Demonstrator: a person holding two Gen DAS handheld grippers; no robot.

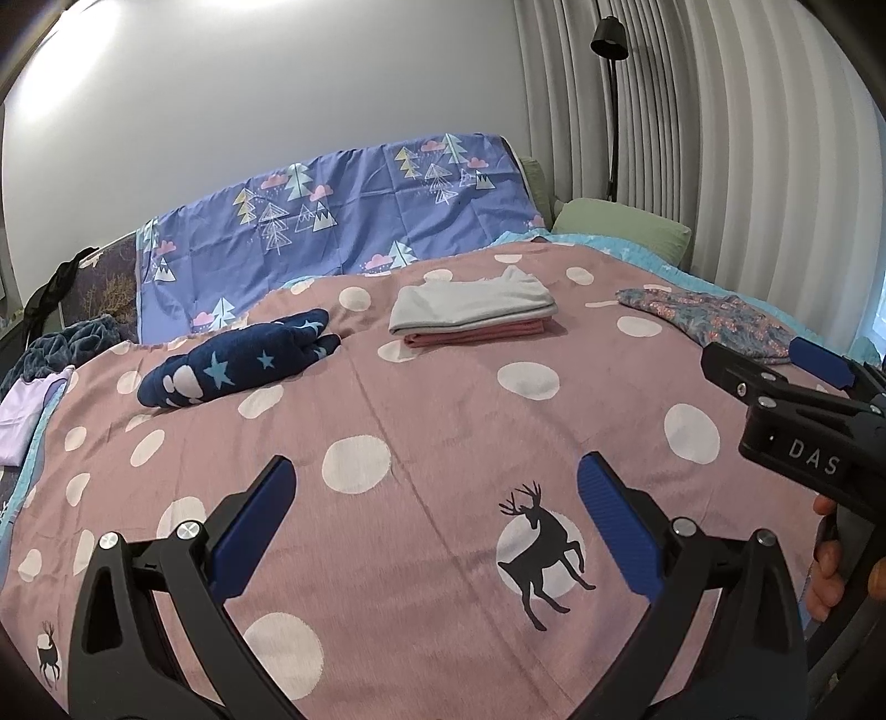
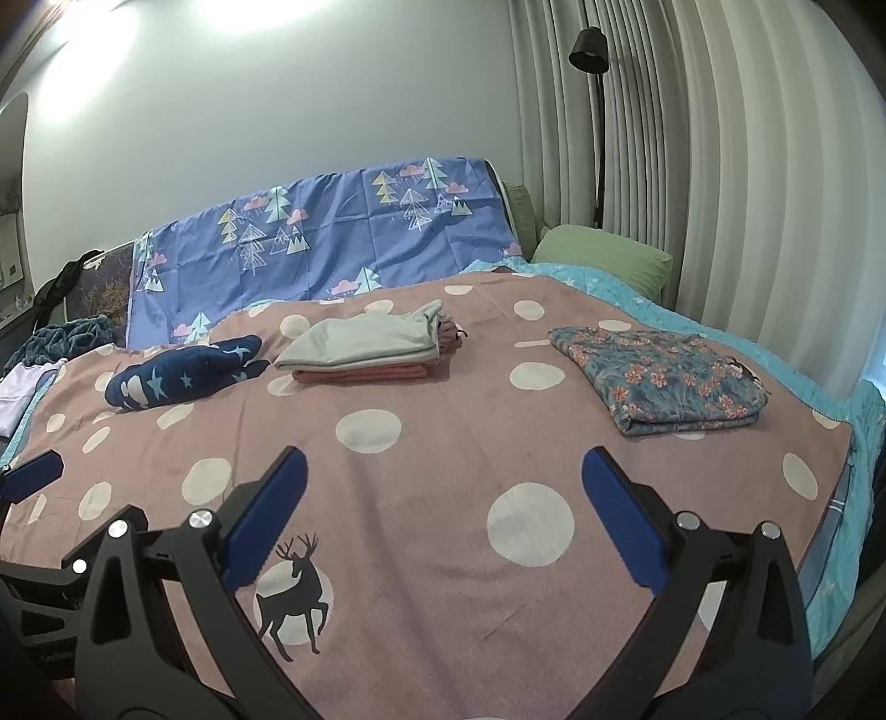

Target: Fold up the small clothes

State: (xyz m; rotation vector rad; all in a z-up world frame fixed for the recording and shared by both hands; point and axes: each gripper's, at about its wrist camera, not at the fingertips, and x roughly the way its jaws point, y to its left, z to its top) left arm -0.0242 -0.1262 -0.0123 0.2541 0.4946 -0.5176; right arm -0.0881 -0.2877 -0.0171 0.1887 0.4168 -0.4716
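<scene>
Left gripper (image 1: 434, 501): jaws spread wide, nothing between them; blue pads (image 1: 255, 523) hang above the pink dotted blanket (image 1: 443, 399), with a deer print (image 1: 540, 554) just inside the right pad. Right gripper (image 2: 443, 495): jaws likewise spread wide and empty; it hangs above the same blanket, a deer print (image 2: 296, 598) below its left pad; in the left wrist view it appears at the right edge (image 1: 775, 376), a hand (image 1: 825, 565) on its handle.

Clothes, all far of both grippers and touching neither:
- Navy star garment (image 1: 232, 365) (image 2: 183, 371): far left, loosely bunched, not folded flat; lies on the blanket.
- Folded stack (image 1: 470, 313) (image 2: 365, 349): far centre; a grey piece on top of a pink piece; edges roughly aligned; well apart from the navy garment in the left wrist view, nearer to it in the right wrist view.
- Floral garment (image 2: 664, 382) (image 1: 703, 321): far right, folded flat near the blanket's right edge; just beyond the right gripper's tip in the left wrist view.

Beyond the clothes: a purple tree-print sheet (image 1: 343, 221) drapes over the head of the bed; a green pillow (image 2: 603, 260) lies at the far right; a black lamp (image 2: 590, 52) stands against pale curtains (image 2: 720, 166). At the far left edge lie a lilac cloth (image 1: 22, 421) and a dark teal cloth (image 1: 72, 343).
</scene>
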